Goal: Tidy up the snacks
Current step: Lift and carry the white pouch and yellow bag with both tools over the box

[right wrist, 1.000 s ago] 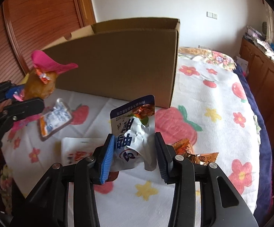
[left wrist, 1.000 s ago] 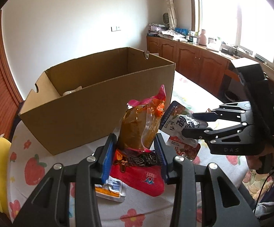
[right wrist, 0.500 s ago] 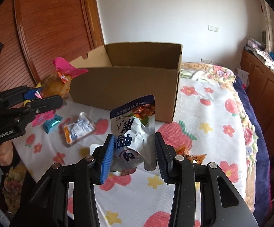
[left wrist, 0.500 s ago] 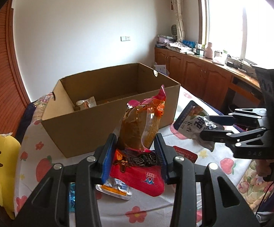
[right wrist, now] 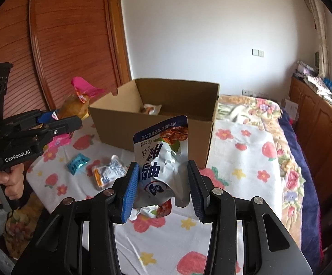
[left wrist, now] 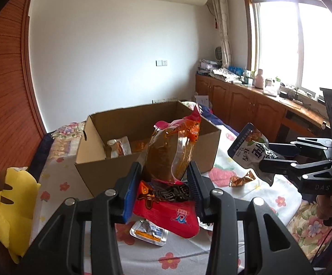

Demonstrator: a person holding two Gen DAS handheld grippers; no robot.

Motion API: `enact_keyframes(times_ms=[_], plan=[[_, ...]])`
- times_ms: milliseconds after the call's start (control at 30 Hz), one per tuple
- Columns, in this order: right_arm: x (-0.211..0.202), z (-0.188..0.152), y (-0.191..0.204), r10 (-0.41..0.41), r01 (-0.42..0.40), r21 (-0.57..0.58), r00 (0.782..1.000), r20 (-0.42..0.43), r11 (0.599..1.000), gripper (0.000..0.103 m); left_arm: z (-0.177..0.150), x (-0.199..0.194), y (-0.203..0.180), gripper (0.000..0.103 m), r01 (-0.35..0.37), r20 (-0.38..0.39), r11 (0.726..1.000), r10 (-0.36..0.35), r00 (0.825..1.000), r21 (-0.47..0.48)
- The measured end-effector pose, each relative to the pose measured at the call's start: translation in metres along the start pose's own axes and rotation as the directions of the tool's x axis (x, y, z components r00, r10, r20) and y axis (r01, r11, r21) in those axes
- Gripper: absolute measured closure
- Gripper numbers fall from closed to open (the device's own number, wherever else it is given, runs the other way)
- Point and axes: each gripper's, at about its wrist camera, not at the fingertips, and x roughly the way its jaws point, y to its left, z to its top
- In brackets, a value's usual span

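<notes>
My left claw (left wrist: 164, 191) is pinching the orange-red snack bag (left wrist: 172, 153), my right claw (right wrist: 163, 191) pinching the silver-blue pouch (right wrist: 163, 158), both near the cardboard box (right wrist: 152, 123).

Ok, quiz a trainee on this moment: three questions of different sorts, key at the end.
1. True or false: the box already holds at least one packet.
2. What does the right gripper hold? A) teal candy B) silver pouch C) gold wrapper
3. Fill in: the left gripper grips a red and ____ bag.

Key:
1. True: a white packet lies inside.
2. B, the silver pouch; the teal candy lies on the cloth.
3. Orange.
</notes>
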Motion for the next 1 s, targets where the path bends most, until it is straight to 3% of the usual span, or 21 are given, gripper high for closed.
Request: enact_keyframes(times_ms=[233, 533, 1000], plan=[[-0.018, 0.013, 0.003, -0.001, 0.002, -0.013, 0.999, 0.045, 1.000, 0.061, 0.014, -0.013, 0.008, 0.063, -0.024, 0.050, 1.000, 0.024, 0.998, -0.009], [-0.021, 0.042, 0.003, 0.019, -0.015, -0.037, 0.995, 0.100, 0.999, 0.061, 0.033, 0.000, 0.029, 0.063, -0.052, 0.074, 0.998, 0.054, 0.996, -0.027], [0.039, 0.080, -0.003, 0.072, -0.066, -0.065, 0.992, 0.105, 0.996, 0.061, 0.053, 0.065, 0.062, 0.063, -0.083, 0.049, 0.995, 0.086, 0.995, -0.053]])
